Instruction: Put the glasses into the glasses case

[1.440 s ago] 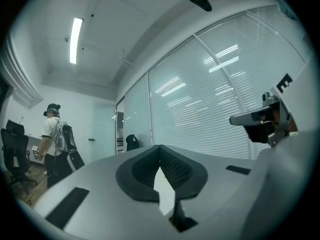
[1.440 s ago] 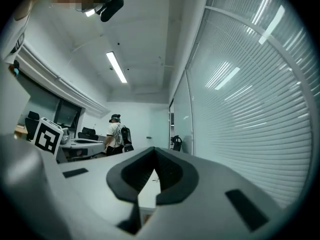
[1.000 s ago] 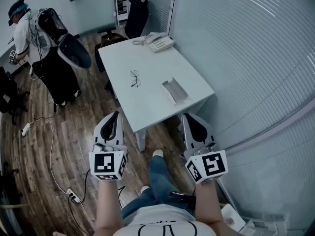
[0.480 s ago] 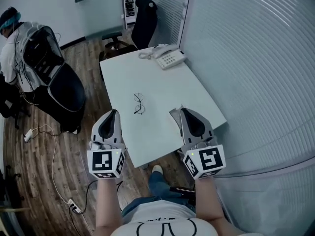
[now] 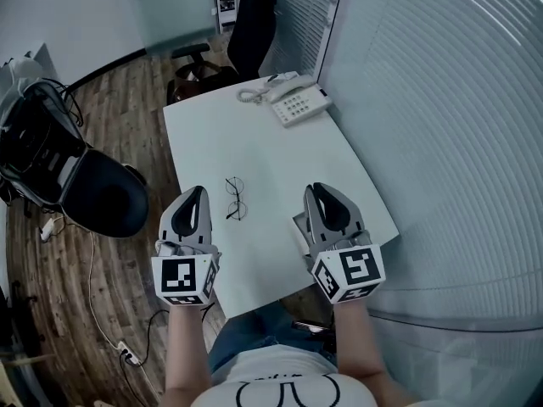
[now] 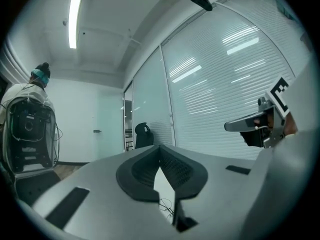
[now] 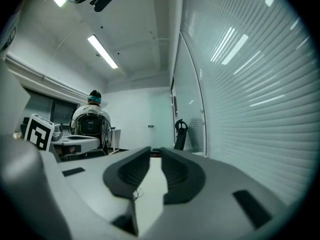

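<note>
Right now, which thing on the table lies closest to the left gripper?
The glasses, thin wire frames just beside the left gripper. The glasses case lies further right, and the telephone sits at the far end of the table.

Your table (image 5: 254, 142) is plain white, with no pattern. On it the glasses (image 5: 235, 198) show as thin dark wire and the phone (image 5: 301, 104) is off-white with a grid of pale keys. The case (image 5: 298, 224) is light grey where it shows. Beyond the table, the chair (image 5: 253, 24) is black. The floor (image 5: 127, 108) is brown wood in long planks, with a white cable (image 5: 92, 270) running across it. To your right the blinds (image 5: 441, 100) are pale grey-blue in fine horizontal slats. Each cube (image 5: 185, 280) (image 5: 348, 271) carries black-and-white square markers. Your jeans (image 5: 246, 346) are blue, and your shirt (image 5: 280, 388) is white with a dark line drawing.
</note>
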Demonstrator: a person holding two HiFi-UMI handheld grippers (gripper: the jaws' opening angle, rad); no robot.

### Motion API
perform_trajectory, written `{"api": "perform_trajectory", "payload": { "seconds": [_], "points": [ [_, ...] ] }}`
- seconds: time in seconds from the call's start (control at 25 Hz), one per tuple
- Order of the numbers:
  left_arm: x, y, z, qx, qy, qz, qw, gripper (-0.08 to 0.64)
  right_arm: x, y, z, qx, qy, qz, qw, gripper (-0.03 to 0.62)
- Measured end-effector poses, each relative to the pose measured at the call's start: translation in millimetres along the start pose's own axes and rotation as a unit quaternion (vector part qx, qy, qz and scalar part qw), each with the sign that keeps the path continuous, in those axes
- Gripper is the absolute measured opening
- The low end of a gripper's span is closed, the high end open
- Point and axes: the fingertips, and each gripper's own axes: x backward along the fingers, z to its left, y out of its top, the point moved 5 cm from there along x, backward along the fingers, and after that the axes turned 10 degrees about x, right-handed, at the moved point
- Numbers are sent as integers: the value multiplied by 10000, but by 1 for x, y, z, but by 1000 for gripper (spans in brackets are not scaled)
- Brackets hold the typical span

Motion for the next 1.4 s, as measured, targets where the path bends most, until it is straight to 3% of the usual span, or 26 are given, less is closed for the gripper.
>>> {"api": "perform_trajectory", "payload": {
  "seconds": [0.08,0.32,0.52,0.8,1.16,1.24,1.4],
  "points": [
    [-6,-4,8,18,7,93,10000,15,-14,-9,5,-137,175,152,9996,218],
    [-18,-22,39,117,-144,379,9991,15,-55,-41,40,-361,325,703,9963,224],
    [-31,-46,61,186,-262,702,9970,15,-108,-93,71,-545,500,1572,9848,222],
    [-42,-83,96,357,-284,1133,9925,15,-169,-180,116,-626,867,2862,9522,161],
    [-46,-110,116,449,-281,1400,9887,16,-200,-224,128,-685,839,3627,9256,141],
    [-48,-110,119,454,-273,1397,9888,16,-201,-226,128,-638,791,3691,9238,39],
    [-50,-104,121,433,-252,1330,9899,16,-198,-217,124,-692,708,3615,9271,20]
  ]
}}
